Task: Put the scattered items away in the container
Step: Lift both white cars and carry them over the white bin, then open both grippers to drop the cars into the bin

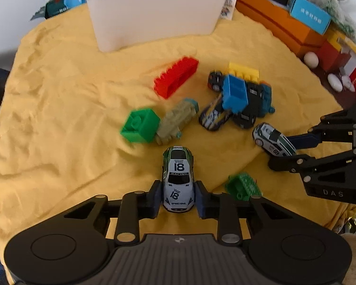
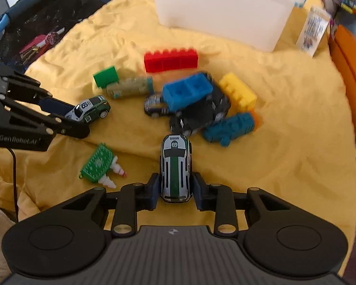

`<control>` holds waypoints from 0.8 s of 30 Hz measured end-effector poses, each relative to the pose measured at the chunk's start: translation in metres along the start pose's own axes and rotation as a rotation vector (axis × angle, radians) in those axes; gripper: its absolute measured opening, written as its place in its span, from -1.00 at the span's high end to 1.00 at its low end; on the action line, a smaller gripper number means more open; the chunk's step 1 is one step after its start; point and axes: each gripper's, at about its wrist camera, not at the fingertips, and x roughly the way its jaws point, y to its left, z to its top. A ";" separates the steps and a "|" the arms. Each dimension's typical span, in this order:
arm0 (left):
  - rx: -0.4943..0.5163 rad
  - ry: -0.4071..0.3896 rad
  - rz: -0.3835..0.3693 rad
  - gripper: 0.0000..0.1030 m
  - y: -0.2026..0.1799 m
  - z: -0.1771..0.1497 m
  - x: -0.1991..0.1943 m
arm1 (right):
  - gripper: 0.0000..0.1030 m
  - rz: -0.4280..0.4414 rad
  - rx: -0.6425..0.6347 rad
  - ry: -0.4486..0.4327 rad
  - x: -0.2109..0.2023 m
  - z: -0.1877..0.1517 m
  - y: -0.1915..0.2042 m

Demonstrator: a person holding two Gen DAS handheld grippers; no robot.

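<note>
Closest to each camera sits a toy car caught between dark pads. Left tongs (image 1: 178,197) are clenched on the number 18 car (image 1: 178,180), gripping its flanks near one end so its length points ahead along the fingers. Right tongs (image 2: 176,188) grasp the number 69 car (image 2: 176,168) the same way. A side grip across the narrow body probably keeps each car from rolling free. Both cars appear low over the yellow cloth (image 1: 59,118), though whether their wheels touch it I cannot tell.

Both tongs are held nearly level, angled slightly down, aimed toward the white container (image 1: 154,11); seen from the other wrist, each reaches in from the side.

Short of the container, nearest the tongs, lies a green studded piece (image 2: 97,165). Farther toward the container lies the main scatter: a green block (image 1: 140,128) touching a pale block (image 1: 175,121), a blue block (image 2: 188,91) resting on dark toy cars (image 2: 199,114), with a teal block (image 2: 230,127) and a yellow block (image 2: 238,92) just beside them. A red block (image 1: 176,77) lies closest to the container, which stands at the far edge of the cloth, well apart from both held cars. My judgement: carrying both cars over its rim comes next.
</note>
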 end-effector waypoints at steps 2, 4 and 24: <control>0.001 -0.041 -0.008 0.37 0.002 0.012 -0.015 | 0.37 -0.007 -0.006 -0.039 -0.013 0.011 -0.004; 0.010 -0.098 -0.002 0.37 0.004 0.030 -0.033 | 0.37 -0.015 -0.001 -0.082 -0.024 0.026 -0.012; 0.032 -0.334 0.183 0.37 0.052 0.252 -0.038 | 0.37 -0.150 -0.077 -0.367 -0.032 0.224 -0.076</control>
